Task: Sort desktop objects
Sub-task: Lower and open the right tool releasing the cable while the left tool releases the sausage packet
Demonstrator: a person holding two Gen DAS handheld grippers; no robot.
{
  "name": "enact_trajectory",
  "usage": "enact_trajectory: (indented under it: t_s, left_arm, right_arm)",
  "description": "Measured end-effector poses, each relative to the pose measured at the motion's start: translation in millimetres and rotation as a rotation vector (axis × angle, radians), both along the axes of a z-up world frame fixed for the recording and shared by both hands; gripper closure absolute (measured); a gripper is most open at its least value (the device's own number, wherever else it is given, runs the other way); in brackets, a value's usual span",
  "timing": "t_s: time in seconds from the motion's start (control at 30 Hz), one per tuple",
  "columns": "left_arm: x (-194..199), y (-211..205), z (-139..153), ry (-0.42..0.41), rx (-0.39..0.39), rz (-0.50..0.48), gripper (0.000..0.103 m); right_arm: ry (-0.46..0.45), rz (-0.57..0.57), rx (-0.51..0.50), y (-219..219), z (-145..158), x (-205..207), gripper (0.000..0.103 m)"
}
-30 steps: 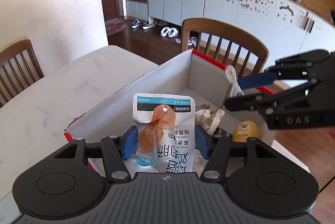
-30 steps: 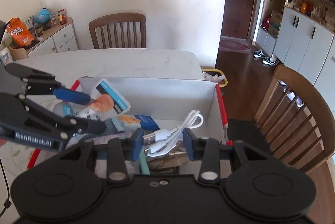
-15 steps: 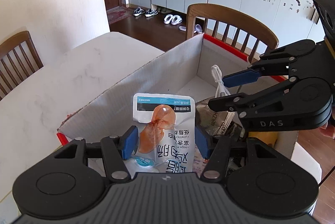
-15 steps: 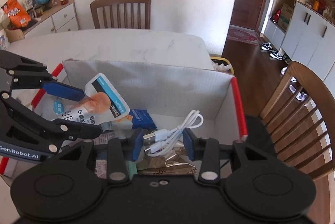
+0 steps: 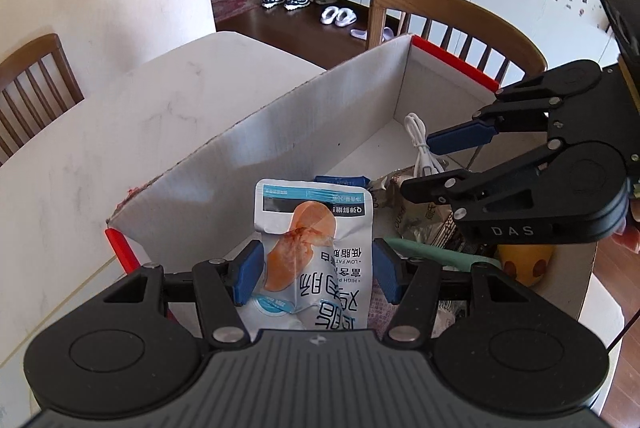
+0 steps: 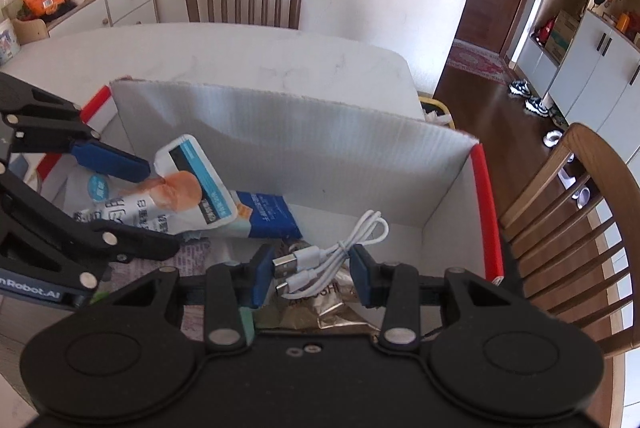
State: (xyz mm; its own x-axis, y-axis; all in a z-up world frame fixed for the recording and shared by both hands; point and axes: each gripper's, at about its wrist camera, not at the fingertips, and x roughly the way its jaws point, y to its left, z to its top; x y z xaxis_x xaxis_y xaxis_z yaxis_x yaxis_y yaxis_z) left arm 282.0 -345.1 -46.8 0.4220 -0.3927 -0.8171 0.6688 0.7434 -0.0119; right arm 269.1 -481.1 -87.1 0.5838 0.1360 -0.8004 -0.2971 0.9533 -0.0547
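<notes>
Two loaded tools inside box (image 5: 304, 132) walls

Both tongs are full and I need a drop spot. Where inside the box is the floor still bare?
Bare floor shows in the box's far corner, bordered by the grey wall, the red-edged end wall and the blue packet. Nearer, under the pouch and cable, packets cover the floor. The table beyond the box is bare too.

1. Snack pouch (image 5: 316, 248): white and pale blue, orange meat picture, dark print
2. USB cable (image 6: 340, 256): white
3. Cardboard box (image 6: 304, 148): grey-white walls, red edges
4. Gripper pads (image 5: 248, 272): blue
</notes>
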Motion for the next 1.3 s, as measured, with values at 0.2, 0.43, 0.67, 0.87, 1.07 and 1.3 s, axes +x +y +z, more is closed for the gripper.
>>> enact_trajectory:
  t_s: [0.2, 0.43, 0.67, 0.87, 1.07, 1.3]
  left_arm:
    - [-1.0, -0.7, -3.8, 0.015, 0.008, -0.009, 0.045]
    - [1.6, -3.5, -6.8, 0.033, 0.022, -0.020, 0.044]
    - [0.2, -4.2, -6.7, 0.042, 0.016, -0.034, 0.036]
    - [-6.3, -2.7, -2.6, 0.026, 0.002, -0.024, 0.028]
    - [-13.1, 1.0, 3.0, 0.017, -0.010, -0.020, 0.028]
    - [-22.5, 3.6, 12.6, 0.003, -0.022, -0.022, 0.028]
  right_arm:
    - [0.008, -0.001, -0.001, -3.2, -2.8, 3.1, 0.062]
    - [0.012, -0.013, 0.007, -4.2, -3.9, 3.5, 0.060]
    - [0.001, -0.025, 0.019, -7.5, -0.3, -0.3, 0.053]
    - [-0.010, -0.036, 0.034, -13.1, 8.8, -5.5, 0.048]
    - [-0.029, -0.035, 0.045, -14.4, 19.4, -12.3, 0.043]
    - [-0.044, -0.033, 0.066, -15.1, 30.4, -22.7, 0.042]
